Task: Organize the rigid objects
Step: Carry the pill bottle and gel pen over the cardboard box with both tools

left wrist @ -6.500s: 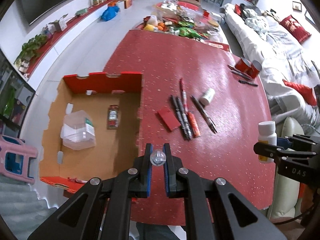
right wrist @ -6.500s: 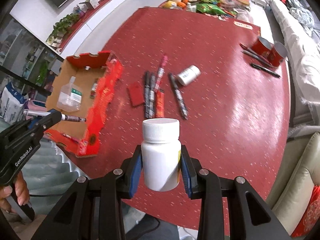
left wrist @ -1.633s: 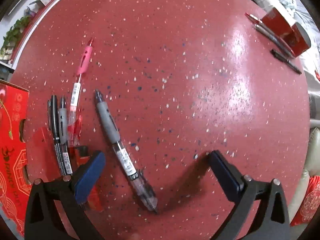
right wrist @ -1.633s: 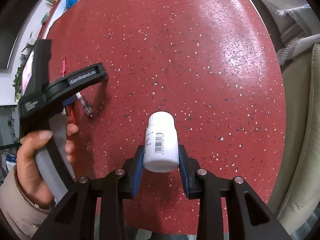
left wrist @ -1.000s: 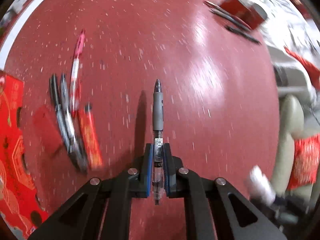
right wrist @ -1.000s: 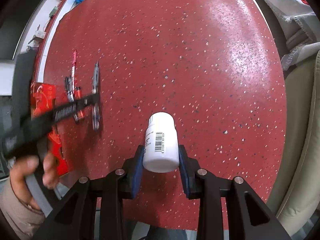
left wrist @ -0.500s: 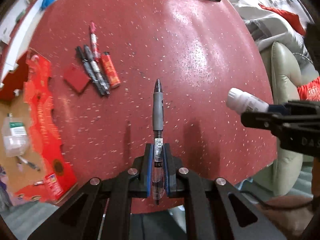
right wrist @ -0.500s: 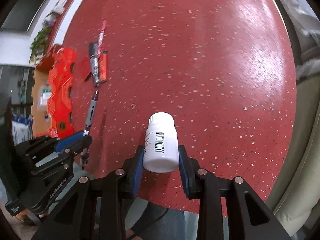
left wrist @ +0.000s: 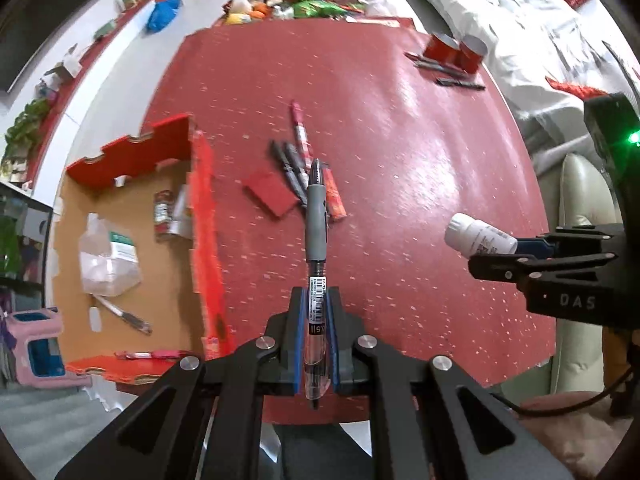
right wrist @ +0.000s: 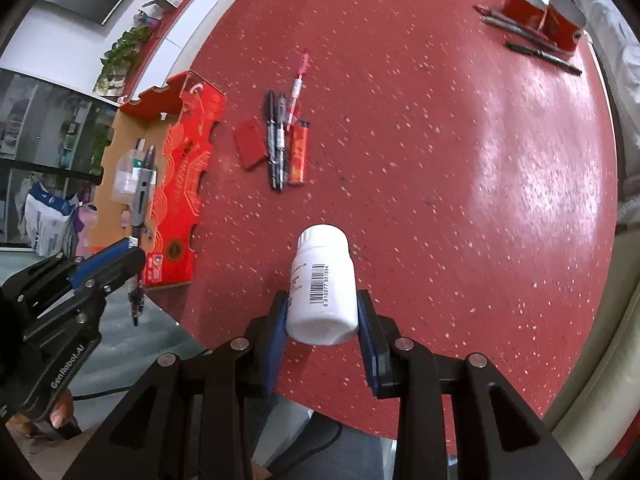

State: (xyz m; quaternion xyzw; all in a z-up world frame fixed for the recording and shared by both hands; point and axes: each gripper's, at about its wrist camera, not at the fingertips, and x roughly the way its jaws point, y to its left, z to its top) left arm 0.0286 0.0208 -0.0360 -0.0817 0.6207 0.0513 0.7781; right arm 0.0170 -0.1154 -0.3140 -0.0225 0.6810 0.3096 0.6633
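Observation:
My left gripper point(left wrist: 316, 336) is shut on a grey-grip gel pen point(left wrist: 315, 216) and holds it above the near edge of the round red table point(left wrist: 400, 128), tip pointing away. It also shows in the right wrist view point(right wrist: 138, 196), near the box. My right gripper point(right wrist: 322, 304) is shut on a white pill bottle point(right wrist: 323, 284), held on its side above the table's near edge; the bottle also shows in the left wrist view point(left wrist: 480, 236). An open red cardboard box point(left wrist: 120, 216) stands at the table's left and holds a clear plastic container point(left wrist: 108, 264), a pen and small items.
Two black pens point(right wrist: 276, 140), a pink pen point(right wrist: 298, 84), an orange lighter point(right wrist: 299, 152) and a red card point(right wrist: 250, 142) lie mid-table. Two red cups point(right wrist: 540, 12) with pens beside them lie at the far right. A sofa runs along the right. A pink stool point(left wrist: 36, 340) stands lower left.
My left gripper closed on the gel pen, lifted it and drew back toward the near edge, turning toward the box. My right gripper keeps the bottle and has pulled back a little.

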